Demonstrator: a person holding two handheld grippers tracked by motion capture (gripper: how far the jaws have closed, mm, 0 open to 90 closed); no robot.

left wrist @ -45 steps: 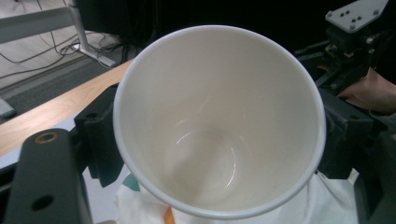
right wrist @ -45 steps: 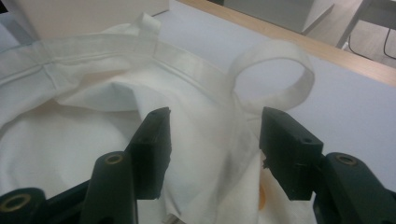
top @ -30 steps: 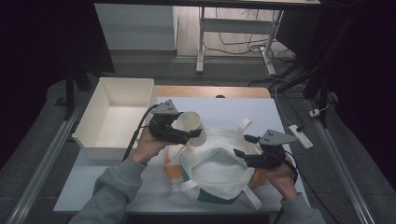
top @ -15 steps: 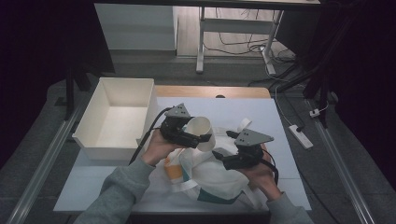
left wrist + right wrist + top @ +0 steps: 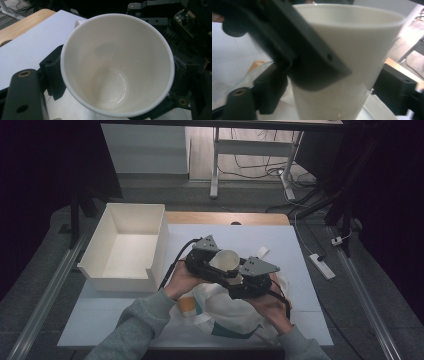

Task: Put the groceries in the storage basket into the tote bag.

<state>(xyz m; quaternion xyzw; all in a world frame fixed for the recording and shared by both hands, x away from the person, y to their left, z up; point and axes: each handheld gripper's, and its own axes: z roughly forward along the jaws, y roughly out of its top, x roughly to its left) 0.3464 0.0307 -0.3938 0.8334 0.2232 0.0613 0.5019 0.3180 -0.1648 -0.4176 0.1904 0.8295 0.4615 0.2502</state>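
A white, handleless ceramic cup (image 5: 227,261) hangs above the table's middle, clamped in the left gripper (image 5: 216,268). The right gripper (image 5: 239,281) has just been closing around its base, seemingly without contact. A mistimed release could drop it onto the white cloth bag (image 5: 225,312).

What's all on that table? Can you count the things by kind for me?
Cups: 1, a white cup held between the two grippers
Bags: 1, a white bag with teal and orange print
Boxes: 1, an open white box
Hand-held grippers: 2, left gripper and right gripper
Total: 5
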